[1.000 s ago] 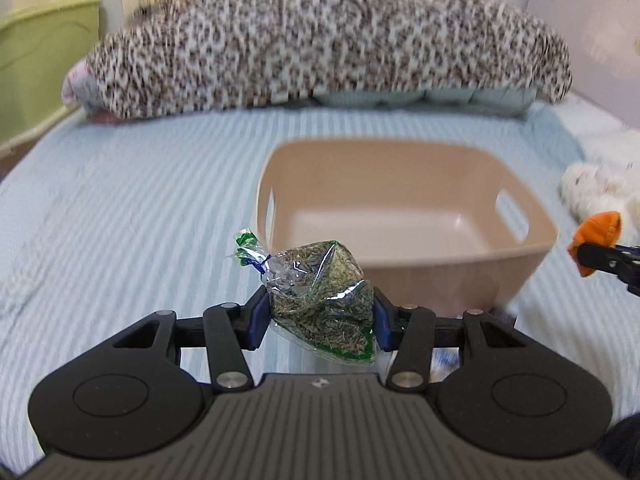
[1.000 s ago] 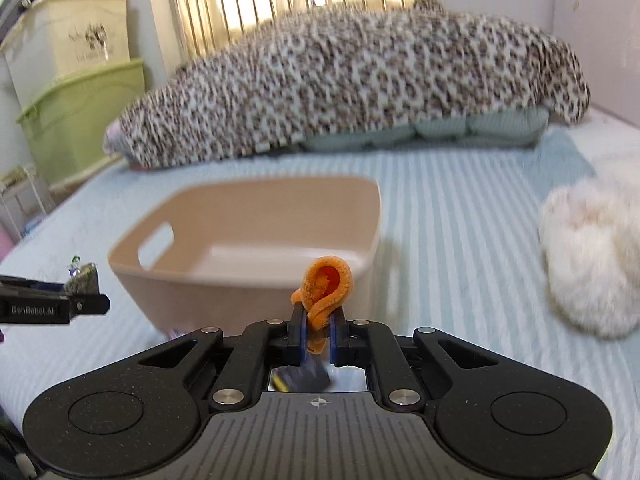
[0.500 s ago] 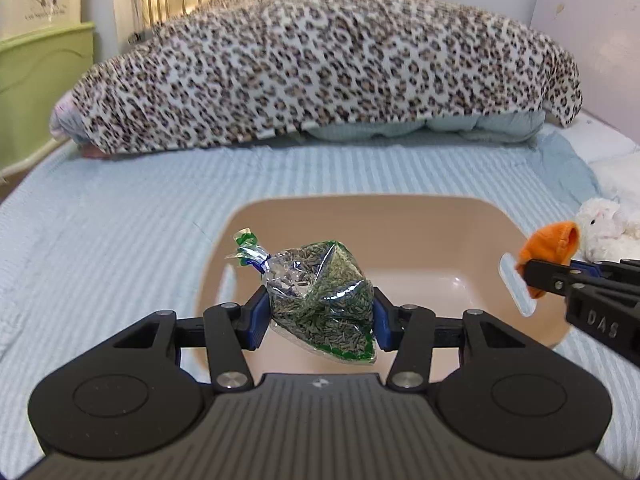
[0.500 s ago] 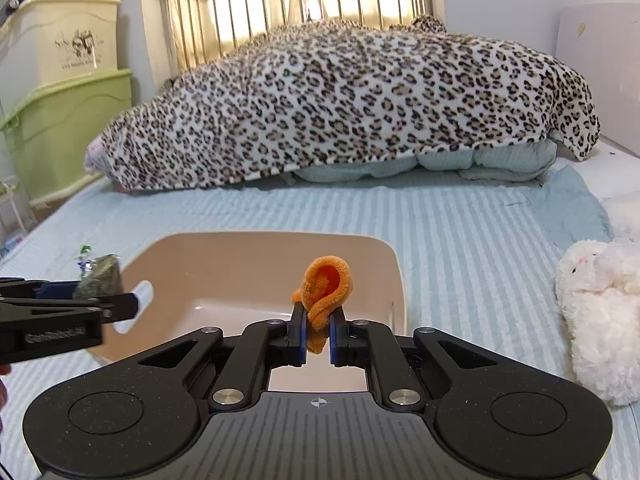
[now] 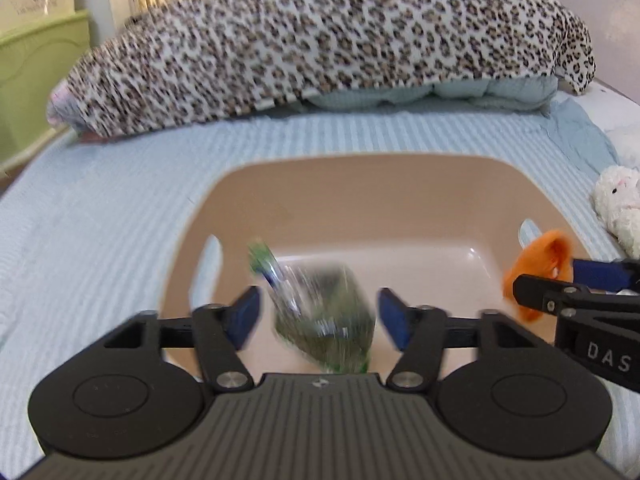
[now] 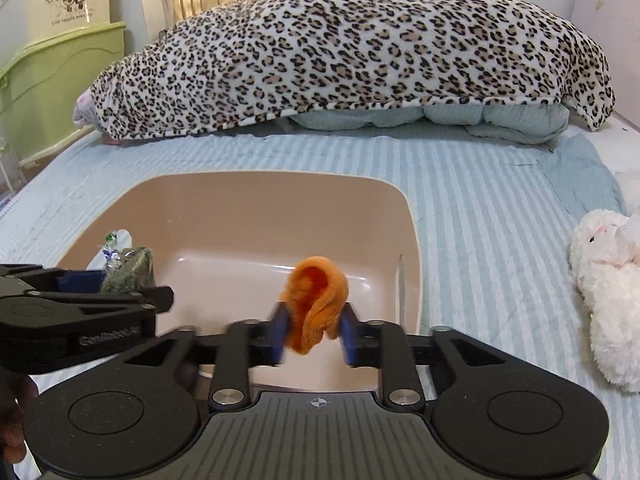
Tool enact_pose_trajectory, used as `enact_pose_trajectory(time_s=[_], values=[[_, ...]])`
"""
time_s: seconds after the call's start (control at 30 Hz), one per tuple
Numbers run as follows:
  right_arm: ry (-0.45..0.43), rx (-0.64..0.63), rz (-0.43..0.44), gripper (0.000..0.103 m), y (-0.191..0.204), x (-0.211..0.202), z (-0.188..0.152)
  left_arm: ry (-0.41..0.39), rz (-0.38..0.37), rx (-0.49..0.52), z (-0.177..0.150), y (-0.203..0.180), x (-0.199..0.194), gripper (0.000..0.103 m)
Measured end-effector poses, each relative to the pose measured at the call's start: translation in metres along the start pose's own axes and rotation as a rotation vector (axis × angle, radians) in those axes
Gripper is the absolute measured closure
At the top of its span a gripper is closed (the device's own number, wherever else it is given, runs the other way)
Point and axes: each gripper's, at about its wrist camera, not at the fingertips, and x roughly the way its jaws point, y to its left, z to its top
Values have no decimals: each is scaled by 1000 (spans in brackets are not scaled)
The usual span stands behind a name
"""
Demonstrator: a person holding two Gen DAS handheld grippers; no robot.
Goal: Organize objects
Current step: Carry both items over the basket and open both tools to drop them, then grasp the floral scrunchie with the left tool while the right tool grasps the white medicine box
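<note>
Your left hand-held gripper (image 5: 320, 314) sits above the near edge of the beige plastic basin (image 5: 360, 184), its blue pads spread wide with clear gaps on both sides of the clear bag of green-brown seeds (image 5: 324, 320). The bag is motion-blurred between the pads and touches neither, so nothing grips it; its knotted top with the green and blue tie leans up and to the left. The right wrist view shows the same bag (image 6: 130, 268) just behind the left gripper's fingers, over the left part of the basin (image 6: 256, 200) near the handle slot. Your right hand-held gripper (image 6: 314, 334) is partly open: the pads stand a little apart and look blurred, with the orange fabric piece (image 6: 316, 304) between them. Whether the pads press the fabric you cannot tell from this view. In the left wrist view that orange piece (image 5: 536, 264) shows at the basin's right rim by the other handle slot, at the tips of the right gripper's fingers. The basin rests on the bed's light blue striped sheet (image 6: 500, 208). A white plush toy (image 6: 608, 292) lies on the sheet to the right of the basin, well apart from it. A leopard-print blanket (image 6: 340, 52) is heaped across the far end of the bed.
</note>
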Motion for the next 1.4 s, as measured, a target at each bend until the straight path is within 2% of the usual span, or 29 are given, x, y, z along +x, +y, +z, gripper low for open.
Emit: enact_pose_trajectory(time_s=[0.07,0.17,0.37,0.6,0.8,0.9,1.2,1.4], values=[[-24,-18,-7,38,2,-12,0,-17,-7,-5,-1,4,-12,17],[-62,-51,-20,28,5,-30,0,-22,-28,-1,-6,9,-28,12],[-69,-46,-2,22,6,-60,-9,-30,-47,36,-22,19,-56,12],[-13,-61,0,22,10,-65,-34,12,-65,62,-43,28,-67,11],[57,-77,-5,22,13,-57,-62,161,-125,66,-71,33,-45,11],[87,-95,-2,22,14,-51,-74,186,-129,105,-82,32,-37,11],[125,-109,23,22,15,-34,-90,270,-136,149,-95,27,-15,11],[127,-154,59,23,24,-25,-95,326,-174,158,-105,24,3,11]])
